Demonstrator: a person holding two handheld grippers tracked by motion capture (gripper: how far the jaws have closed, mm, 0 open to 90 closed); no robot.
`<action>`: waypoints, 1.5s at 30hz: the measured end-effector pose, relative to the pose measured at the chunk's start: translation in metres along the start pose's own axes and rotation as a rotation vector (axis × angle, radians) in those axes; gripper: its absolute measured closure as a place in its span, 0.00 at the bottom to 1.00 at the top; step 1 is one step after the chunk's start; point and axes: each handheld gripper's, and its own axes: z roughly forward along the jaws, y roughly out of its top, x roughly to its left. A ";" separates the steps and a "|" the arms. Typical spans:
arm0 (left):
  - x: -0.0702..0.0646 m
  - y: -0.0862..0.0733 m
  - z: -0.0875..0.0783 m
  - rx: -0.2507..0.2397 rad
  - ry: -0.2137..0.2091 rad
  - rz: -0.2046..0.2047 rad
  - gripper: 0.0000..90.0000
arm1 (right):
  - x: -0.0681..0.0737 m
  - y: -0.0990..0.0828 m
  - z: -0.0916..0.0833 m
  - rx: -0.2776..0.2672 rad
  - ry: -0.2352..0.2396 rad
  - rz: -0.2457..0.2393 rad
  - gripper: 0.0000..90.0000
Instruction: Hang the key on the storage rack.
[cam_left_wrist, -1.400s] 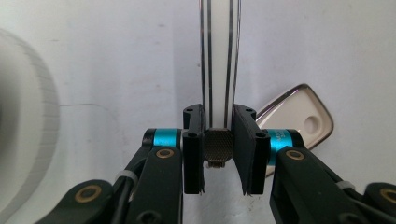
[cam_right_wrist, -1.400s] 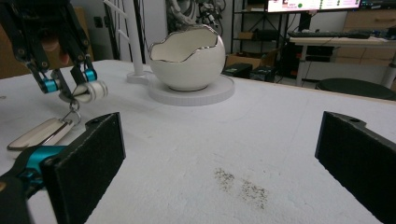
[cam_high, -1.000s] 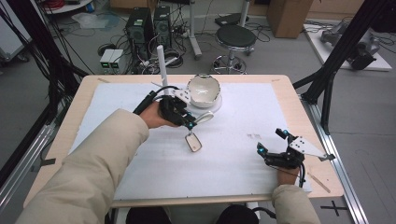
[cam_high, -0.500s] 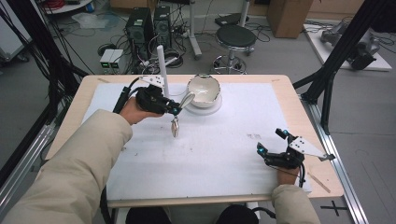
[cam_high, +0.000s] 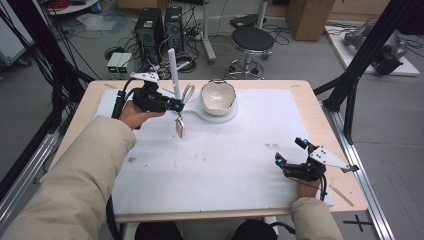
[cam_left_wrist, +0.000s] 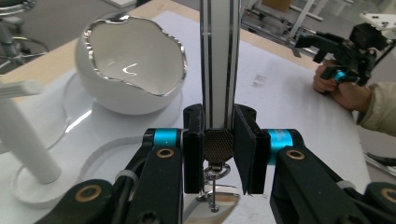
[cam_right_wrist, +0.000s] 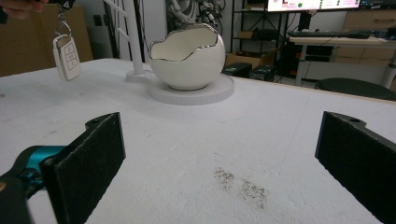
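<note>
L gripper (cam_high: 172, 104): I've got it clamped on key fob (cam_high: 179, 128) strap, fob dangling free for transfer | R gripper (cam_high: 290, 159): jaws wide, idle | egg-shaped bowl (cam_high: 218, 96) nearby, likely the drop spot.

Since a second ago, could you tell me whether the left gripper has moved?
Yes. The left gripper, shut on the car key's strap, has shifted left and away from the person, now left of the egg-shaped bowl, by the white post.
</note>
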 end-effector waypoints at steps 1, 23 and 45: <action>0.001 0.000 -0.002 -0.002 0.009 -0.002 0.82 | 0.000 0.000 0.000 0.001 -0.001 0.000 0.01; 0.039 -0.016 -0.016 -0.040 0.063 -0.109 0.82 | 0.001 0.000 0.001 0.010 0.001 0.003 0.01; 0.065 -0.031 -0.009 -0.029 0.120 -0.187 0.82 | 0.000 0.001 0.001 0.017 -0.001 0.002 0.01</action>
